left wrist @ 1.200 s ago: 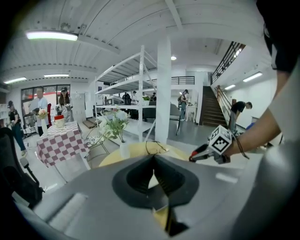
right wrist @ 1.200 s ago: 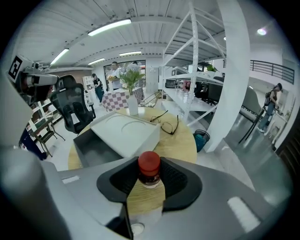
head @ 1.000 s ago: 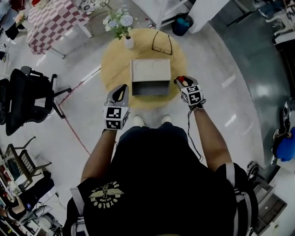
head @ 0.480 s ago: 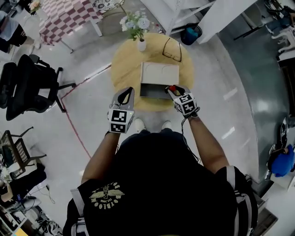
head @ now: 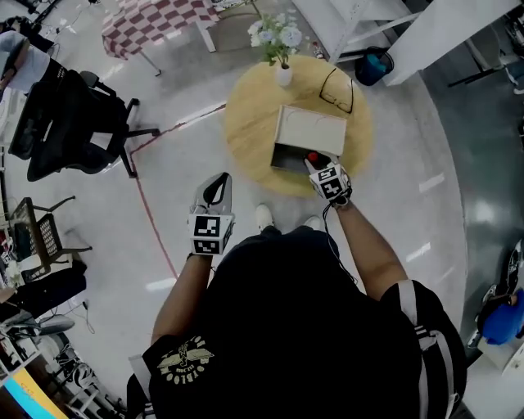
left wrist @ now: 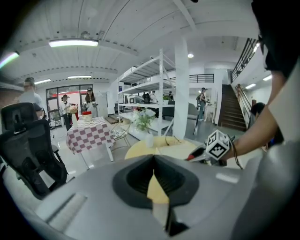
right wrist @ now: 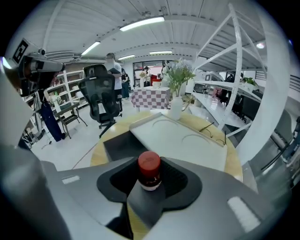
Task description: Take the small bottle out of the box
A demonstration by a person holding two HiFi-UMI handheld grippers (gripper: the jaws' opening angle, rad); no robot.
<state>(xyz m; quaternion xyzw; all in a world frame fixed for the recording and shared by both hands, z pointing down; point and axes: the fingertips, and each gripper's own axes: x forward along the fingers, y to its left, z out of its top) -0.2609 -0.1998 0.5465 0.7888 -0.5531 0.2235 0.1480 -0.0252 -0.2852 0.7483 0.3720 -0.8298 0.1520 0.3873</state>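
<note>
The small brown bottle [right wrist: 149,165] with a red cap [head: 312,157] stands upright between the jaws of my right gripper [right wrist: 149,183], which is shut on it. In the head view, the right gripper [head: 318,164] hovers at the front right corner of the pale box [head: 311,131], beside its dark open side [right wrist: 123,144]. The box lies on a round wooden table [head: 246,135]. My left gripper [head: 215,188] is shut and holds nothing, over the floor left of the table. In the left gripper view its jaw tips [left wrist: 154,159] meet, with the right gripper [left wrist: 199,153] ahead.
A white vase of flowers [head: 282,74] and a pair of glasses [head: 337,82] sit at the table's far side. A black office chair [head: 70,123] stands to the left, and a checkered table [head: 155,16] beyond. A red line [head: 155,229] crosses the floor.
The right gripper has carried the bottle from the table's right edge in to the box's front corner. The left gripper has drawn back from the table. The head view has shifted.
</note>
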